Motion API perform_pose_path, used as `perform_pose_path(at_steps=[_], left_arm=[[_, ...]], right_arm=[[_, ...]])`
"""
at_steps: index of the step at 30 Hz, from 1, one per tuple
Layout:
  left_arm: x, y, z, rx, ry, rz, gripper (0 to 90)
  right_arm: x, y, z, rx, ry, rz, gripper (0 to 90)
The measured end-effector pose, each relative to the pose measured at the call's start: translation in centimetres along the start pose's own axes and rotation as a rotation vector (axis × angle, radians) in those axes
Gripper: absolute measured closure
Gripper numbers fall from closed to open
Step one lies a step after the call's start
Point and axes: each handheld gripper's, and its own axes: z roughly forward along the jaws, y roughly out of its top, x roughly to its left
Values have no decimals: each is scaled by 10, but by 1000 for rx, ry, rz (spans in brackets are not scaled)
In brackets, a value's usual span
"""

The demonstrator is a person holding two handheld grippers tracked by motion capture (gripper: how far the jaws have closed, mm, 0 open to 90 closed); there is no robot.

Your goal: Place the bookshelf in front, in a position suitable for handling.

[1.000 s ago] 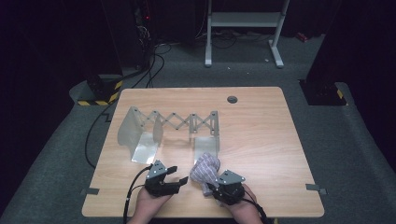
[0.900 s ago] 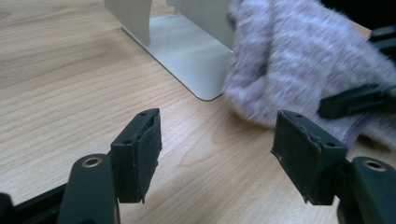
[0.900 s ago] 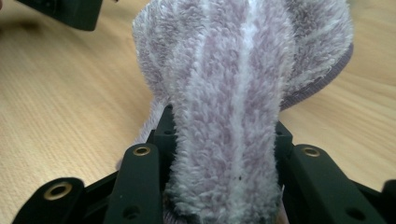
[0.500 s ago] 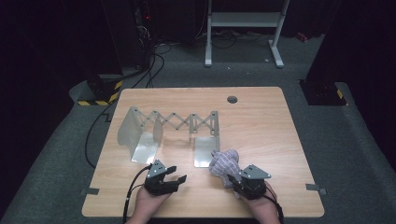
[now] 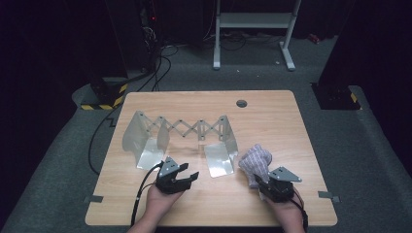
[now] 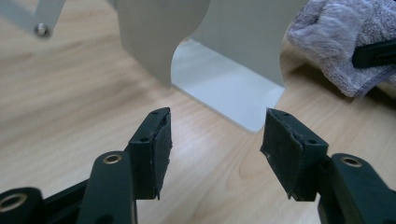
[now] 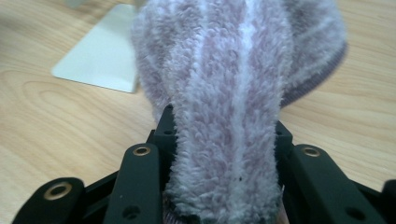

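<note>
No readable brand, label or writing on anything here. The right gripper (image 5: 265, 182), lower right in the high view, is clamped on a fuzzy lilac-striped towel (image 5: 256, 162) bunched just right of the metal accordion rack (image 5: 180, 130). The left gripper (image 5: 187, 172), bottom centre-left, has just been closing a bit, jaws apart with nothing between them, pointing at the rack's plate (image 6: 229, 88).

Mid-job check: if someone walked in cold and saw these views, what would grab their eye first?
Probably the fluffy lilac towel bunched at the table's near right, clamped in the right claw. Next, the silvery accordion rack standing stretched across the middle of the table. The left claw is near the front edge, its jaws apart with nothing between them, having just been closing a little.
</note>
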Motion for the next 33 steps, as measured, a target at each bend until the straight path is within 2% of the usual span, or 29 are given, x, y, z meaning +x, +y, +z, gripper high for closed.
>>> perform_pose_path(at_steps=[3,5,8,12,14,16,19,23,27,33], left_arm=[[1,12,13,-10,17,-7,424],[4,19,22,-3,42,-4,424],[8,29,31,-12,63,-26,430],[12,39,39,-25,80,-48,484],[11,42,42,-12,94,-42,525],[9,43,42,-14,108,-25,610],[9,43,39,-12,150,-7,681],[11,40,31,-14,156,0,758],[12,37,24,-14,163,29,786],[22,30,14,-21,147,1,818]], right_arm=[[-5,-1,0,0,0,14,606],[-4,-1,0,-1,3,12,606],[0,0,0,1,13,4,605],[2,-1,1,2,21,-5,605],[2,-1,1,1,23,-6,604],[2,-1,1,0,24,-5,604],[3,-1,2,3,28,-10,604],[7,-1,3,6,35,-21,604],[11,1,3,4,43,-32,604],[15,1,4,6,58,-41,604]])
